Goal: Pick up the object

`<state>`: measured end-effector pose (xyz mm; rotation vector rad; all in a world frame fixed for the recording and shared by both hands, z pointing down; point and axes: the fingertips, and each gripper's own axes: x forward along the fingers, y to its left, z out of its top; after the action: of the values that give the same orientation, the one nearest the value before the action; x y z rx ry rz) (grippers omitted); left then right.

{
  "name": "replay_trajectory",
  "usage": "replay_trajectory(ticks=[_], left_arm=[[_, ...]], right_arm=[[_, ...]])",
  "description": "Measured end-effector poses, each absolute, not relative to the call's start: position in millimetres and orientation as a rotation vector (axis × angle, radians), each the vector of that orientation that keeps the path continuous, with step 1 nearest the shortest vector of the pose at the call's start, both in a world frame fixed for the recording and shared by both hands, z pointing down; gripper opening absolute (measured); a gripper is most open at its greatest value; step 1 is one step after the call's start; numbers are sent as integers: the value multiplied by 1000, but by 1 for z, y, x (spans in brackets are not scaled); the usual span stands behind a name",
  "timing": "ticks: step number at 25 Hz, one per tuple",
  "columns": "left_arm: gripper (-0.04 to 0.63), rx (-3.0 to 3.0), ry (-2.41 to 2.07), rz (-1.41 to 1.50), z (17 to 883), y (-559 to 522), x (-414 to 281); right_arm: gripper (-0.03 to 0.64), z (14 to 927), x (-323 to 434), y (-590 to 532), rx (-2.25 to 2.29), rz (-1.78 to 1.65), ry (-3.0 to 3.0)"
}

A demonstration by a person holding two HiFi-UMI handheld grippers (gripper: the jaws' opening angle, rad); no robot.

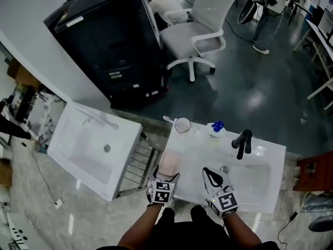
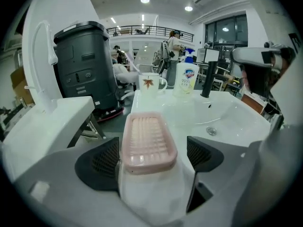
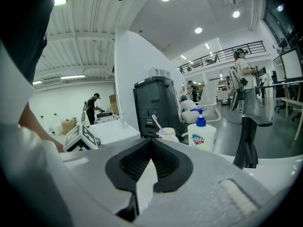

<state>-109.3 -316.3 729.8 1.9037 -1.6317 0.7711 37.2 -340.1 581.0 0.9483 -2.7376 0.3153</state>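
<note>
Soap dish between wide-open jaws

The pink soap dish lay on the left rim of the white sink, ribbed side up, its long side running from near to far. The left gripper had its jaws wide apart, one on each side of the dish, not squeezing it. The right gripper had its jaws closed together on nothing. The far pump bottle had a blue badge with words too small to read. The cup beside it showed a brown leaf.
</note>
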Motion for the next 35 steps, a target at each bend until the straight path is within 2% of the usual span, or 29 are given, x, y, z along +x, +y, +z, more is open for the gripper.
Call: replay_trajectory(ticks=[20,35], left_arm=[[460,1863,-1640,834,751,-335,-115],[460,1990,-1750,720,675,-344,-117]], right_arm=[[3,602,36,-327,872,365,-2729],[3,584,32,-331,925,308,-2742]])
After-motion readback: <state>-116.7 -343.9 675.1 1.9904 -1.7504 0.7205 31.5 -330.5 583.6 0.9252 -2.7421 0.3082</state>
